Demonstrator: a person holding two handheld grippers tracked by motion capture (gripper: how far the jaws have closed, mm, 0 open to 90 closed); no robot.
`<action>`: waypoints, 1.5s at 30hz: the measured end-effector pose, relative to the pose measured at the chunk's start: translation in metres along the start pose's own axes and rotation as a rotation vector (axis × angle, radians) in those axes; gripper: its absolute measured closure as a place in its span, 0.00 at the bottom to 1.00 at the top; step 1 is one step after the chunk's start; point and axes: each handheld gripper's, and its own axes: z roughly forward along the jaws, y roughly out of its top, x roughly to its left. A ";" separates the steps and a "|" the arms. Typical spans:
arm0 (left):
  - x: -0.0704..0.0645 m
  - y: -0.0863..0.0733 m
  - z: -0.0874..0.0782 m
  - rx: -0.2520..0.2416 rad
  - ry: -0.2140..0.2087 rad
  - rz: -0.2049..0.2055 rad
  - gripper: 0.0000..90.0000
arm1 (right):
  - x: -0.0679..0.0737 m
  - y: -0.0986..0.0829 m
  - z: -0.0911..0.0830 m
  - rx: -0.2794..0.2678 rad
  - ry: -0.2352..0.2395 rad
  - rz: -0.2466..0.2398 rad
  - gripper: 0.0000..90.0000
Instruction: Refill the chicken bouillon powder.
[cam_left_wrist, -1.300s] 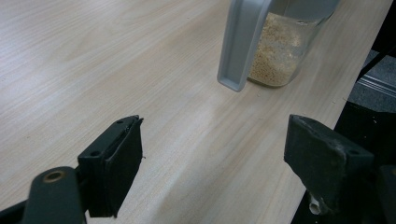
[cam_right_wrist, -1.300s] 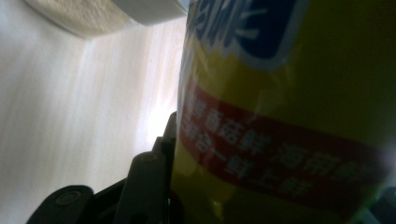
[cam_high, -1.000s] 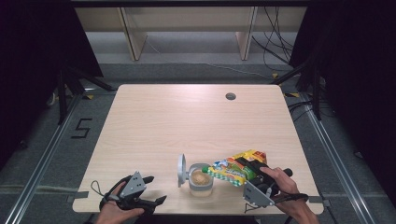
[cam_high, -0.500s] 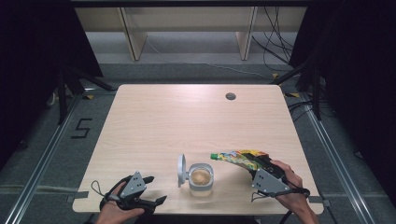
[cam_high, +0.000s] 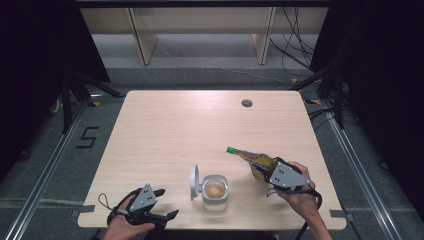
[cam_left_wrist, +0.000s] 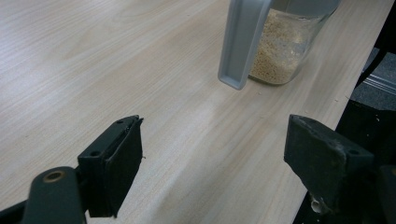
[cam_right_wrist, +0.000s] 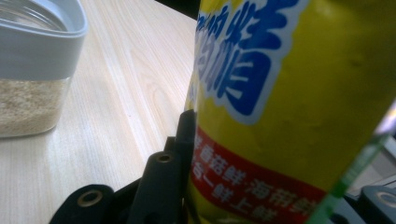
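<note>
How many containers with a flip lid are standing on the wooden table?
1. The clear glass jar with a grey flip lid stands near the front edge of the light wooden table, lid open, between the two grippers.

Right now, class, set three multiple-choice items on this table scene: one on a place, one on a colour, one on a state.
1. Where does the jar stand?
A. near the table's front edge
B. by the far edge
C. on the floor

2. What colour is most of the packet held by the right tongs?
A. yellow
B. white
C. black

3. How do the left tongs stand?
A. shut on the jar
B. open, holding nothing
C. shut on the lid

Answers: 1 A, the high view shows it between both hands at the near edge; 2 A, the wrapper is yellow with blue lettering; 3 B, the jaws stand apart over bare wood.
</note>
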 end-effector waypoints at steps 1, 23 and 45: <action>0.000 0.000 0.000 0.009 -0.004 0.002 0.21 | -0.001 -0.001 0.002 -0.004 0.001 0.003 0.81; 0.002 0.002 -0.004 0.008 -0.002 0.045 0.21 | -0.002 -0.030 -0.011 0.037 -0.062 0.209 0.75; 0.000 0.001 -0.004 0.002 0.007 0.010 0.21 | 0.014 -0.024 -0.053 0.071 -0.177 0.442 0.38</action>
